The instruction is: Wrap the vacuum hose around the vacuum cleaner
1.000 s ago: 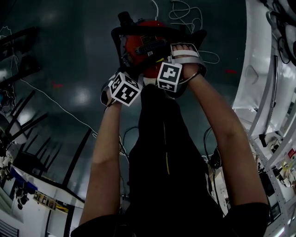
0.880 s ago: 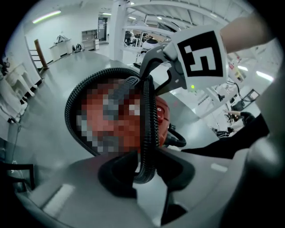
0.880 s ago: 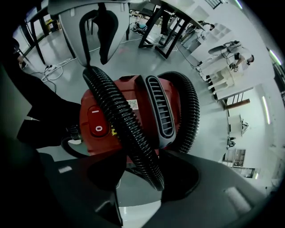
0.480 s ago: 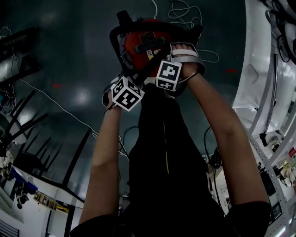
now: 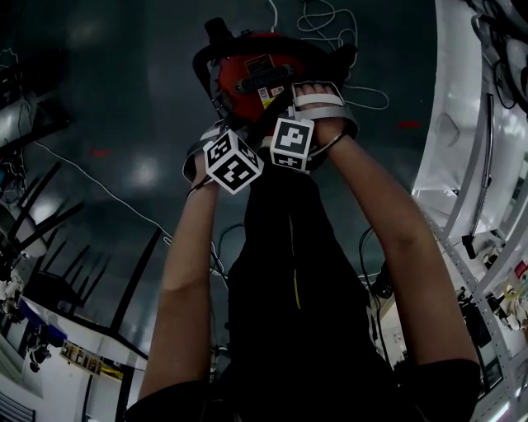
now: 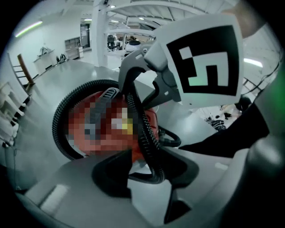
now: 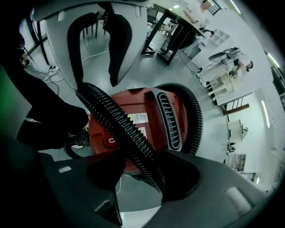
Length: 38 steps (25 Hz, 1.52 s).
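The red vacuum cleaner (image 5: pixel 256 78) stands on the dark floor in front of me, with its black ribbed hose (image 5: pixel 206 70) looped round the body. In the head view both grippers hang over it, and their marker cubes (image 5: pixel 233 161) (image 5: pixel 290 142) nearly touch. My left gripper (image 6: pixel 148 173) has just been opening; the hose (image 6: pixel 144 133) runs loose between its jaws, nearer the right one. The right gripper (image 7: pixel 142 178) also stands open, and the hose (image 7: pixel 120 127) slants through it, lying against the right jaw with a gap to the left one. The vacuum (image 7: pixel 138 124) sits right below.
White cables (image 5: pixel 330 25) lie on the floor beyond the vacuum, and a thin cord (image 5: pixel 99 185) crosses the floor at left. Black furniture legs (image 5: pixel 49 214) stand at left. A white frame and bench (image 5: pixel 462 124) run along the right. My dark trouser legs (image 5: pixel 289 272) are directly below.
The left gripper's cube has shifted right, closing up on the right gripper's cube. The right gripper has edged slightly left and up in the picture. The vacuum stays in place.
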Available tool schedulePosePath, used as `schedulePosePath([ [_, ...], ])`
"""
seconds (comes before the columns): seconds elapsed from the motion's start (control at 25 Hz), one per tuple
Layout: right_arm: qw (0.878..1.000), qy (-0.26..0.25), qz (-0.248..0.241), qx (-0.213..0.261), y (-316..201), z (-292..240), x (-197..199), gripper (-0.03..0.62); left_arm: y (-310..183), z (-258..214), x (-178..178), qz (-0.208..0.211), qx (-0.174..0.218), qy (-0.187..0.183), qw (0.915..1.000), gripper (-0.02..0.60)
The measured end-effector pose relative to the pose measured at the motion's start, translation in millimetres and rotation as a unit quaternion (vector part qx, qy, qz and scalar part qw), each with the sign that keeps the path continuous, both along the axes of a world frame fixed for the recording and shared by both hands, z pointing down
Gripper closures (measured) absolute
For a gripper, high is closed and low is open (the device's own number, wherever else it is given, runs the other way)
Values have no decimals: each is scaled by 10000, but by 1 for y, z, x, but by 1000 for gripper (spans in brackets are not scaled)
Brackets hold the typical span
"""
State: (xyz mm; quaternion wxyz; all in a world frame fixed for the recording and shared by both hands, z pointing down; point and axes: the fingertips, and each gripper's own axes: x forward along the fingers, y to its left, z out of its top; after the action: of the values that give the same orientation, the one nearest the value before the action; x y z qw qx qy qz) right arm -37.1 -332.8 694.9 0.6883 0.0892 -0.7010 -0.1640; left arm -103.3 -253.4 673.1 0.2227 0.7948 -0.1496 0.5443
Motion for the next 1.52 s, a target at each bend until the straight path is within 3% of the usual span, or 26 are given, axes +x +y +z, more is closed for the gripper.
schedulePosePath([
  [0.16,9999,-71,139,-64,2,6,1,341,-8,-6,5,-583,-9,244,9980,388],
  [0.32,9994,-82,318,-127,0,6,3,317,-19,-8,14,-383,320,38,9987,399],
  [0.52,9985,-144,498,-198,0,3,15,264,-14,-6,24,-423,125,161,9989,379],
  [0.6,9971,-110,686,-314,1,5,25,230,-13,-4,24,-398,145,51,9991,373],
  [0.68,9966,-41,728,-376,6,7,37,192,-15,2,16,-262,405,-298,9984,471],
  [0.76,9975,-124,653,-241,9,8,46,220,-17,5,12,-271,528,-379,9975,517],
  [0.84,9983,-214,536,-57,8,9,49,244,-17,2,15,-520,360,-101,9979,515],
  [0.96,9989,-254,385,105,4,7,45,264,-10,-2,29,-493,107,306,9983,468],
  [1.12,9963,-701,10,507,-2,-13,21,330,-4,-11,50,-457,-25,774,9959,407],
  [1.16,9953,-782,-95,569,-2,-17,16,335,-6,-11,50,-508,-23,788,9956,355],
  [1.2,9943,-855,-168,607,-4,-21,11,339,-8,-11,48,-566,0,773,9954,348],
  [1.52,9843,-1516,-167,892,-19,-52,-26,370,-36,-25,16,-881,642,706,9915,348],
])
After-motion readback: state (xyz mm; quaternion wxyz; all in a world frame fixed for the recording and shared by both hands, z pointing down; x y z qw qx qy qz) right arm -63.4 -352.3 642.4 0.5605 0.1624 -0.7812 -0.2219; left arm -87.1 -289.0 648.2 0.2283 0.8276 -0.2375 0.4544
